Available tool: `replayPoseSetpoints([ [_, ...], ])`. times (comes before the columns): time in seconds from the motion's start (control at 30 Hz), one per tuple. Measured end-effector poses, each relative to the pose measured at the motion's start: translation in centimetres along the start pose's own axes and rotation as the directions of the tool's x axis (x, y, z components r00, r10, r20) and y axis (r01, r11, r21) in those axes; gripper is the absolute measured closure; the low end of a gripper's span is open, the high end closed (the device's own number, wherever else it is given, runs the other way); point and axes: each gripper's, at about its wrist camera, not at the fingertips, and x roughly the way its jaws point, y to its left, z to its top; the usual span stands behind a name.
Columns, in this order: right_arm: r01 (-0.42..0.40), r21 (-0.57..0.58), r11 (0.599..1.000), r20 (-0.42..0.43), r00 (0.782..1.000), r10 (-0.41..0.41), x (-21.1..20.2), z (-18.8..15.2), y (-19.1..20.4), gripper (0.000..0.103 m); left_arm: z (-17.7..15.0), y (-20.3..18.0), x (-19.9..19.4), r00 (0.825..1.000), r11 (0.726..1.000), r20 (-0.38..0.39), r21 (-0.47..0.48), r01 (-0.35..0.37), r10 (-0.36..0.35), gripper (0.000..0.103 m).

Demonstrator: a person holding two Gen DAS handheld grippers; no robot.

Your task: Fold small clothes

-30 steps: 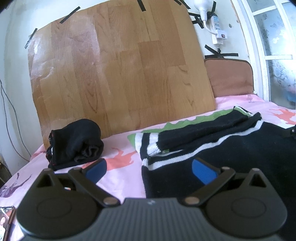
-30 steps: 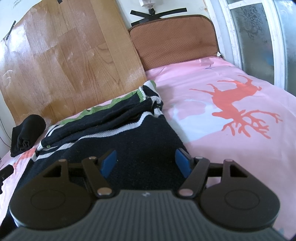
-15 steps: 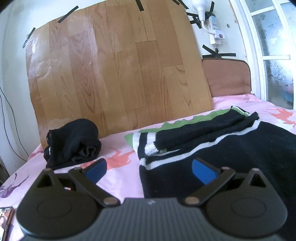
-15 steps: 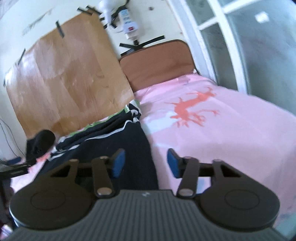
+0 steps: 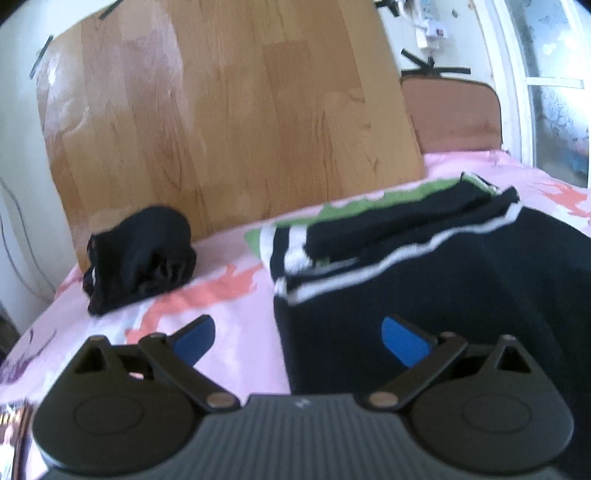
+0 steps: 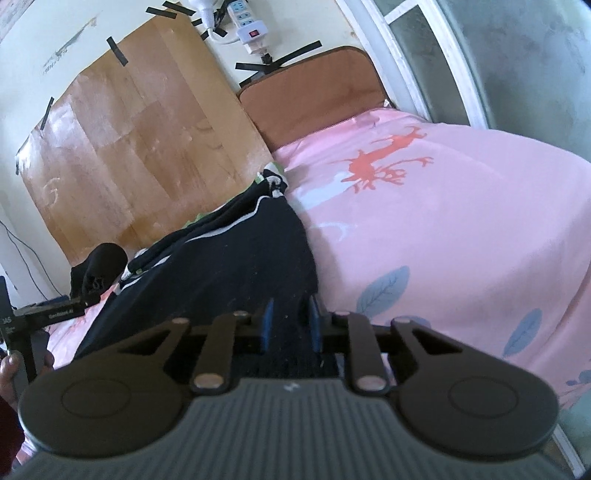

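A black sweater [image 5: 443,280] with white stripes and a green panel lies spread on the pink bedsheet [image 5: 236,317]. My left gripper [image 5: 299,339] is open, hovering over the sweater's near left edge with nothing between its blue pads. In the right wrist view the sweater [image 6: 229,266] runs away from me. My right gripper [image 6: 290,314] is at its near right corner; the jaws are closing, narrow, with black cloth between the pads. A rolled black garment [image 5: 140,254] sits at the far left of the bed.
A wood-pattern board [image 5: 229,122] and a brown cushion [image 5: 450,114] lean against the wall behind the bed. The window [image 6: 461,48] is to the right. A power strip [image 6: 247,26] hangs on the wall. A hand [image 6: 11,369] holds the left tool's handle.
My right gripper has swung right and come down to the sweater's near right corner, and its jaws have narrowed around the cloth. The left gripper has stayed put, still open.
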Motion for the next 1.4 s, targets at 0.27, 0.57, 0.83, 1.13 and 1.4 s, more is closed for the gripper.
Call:
replayPoseSetpoints([
  [0.27, -0.027, 0.088, 0.996, -0.004, 1.0, 0.027, -0.2, -0.5, -2.1, 0.078, -4.3, 1.5, -5.4, 0.992, 0.992, -0.084, -0.089, 0.088, -0.096, 0.003],
  [0.57, -0.094, 0.198, 0.976, 0.034, 0.995, 0.089, -0.5, -1.1, -3.3, 0.077, -5.8, 1.3, -5.8, 0.984, 0.984, -0.142, -0.154, 0.087, -0.109, 0.0],
  [0.83, -0.137, 0.271, 0.953, 0.055, 0.99, 0.127, -0.9, -1.3, -4.1, 0.077, -6.4, 1.3, -5.7, 0.99, 0.979, -0.108, -0.189, 0.073, -0.094, 0.0],
  [1.13, -0.141, 0.266, 0.954, 0.069, 0.99, 0.127, -0.9, -1.6, -4.0, 0.077, -6.2, 1.4, -5.6, 0.988, 0.98, -0.121, -0.185, 0.074, -0.097, 0.0],
  [1.4, -0.134, 0.257, 0.957, 0.067, 0.99, 0.121, -1.0, -1.6, -3.9, 0.077, -6.0, 1.6, -5.2, 0.986, 0.979, -0.136, -0.188, 0.075, -0.102, 0.0],
])
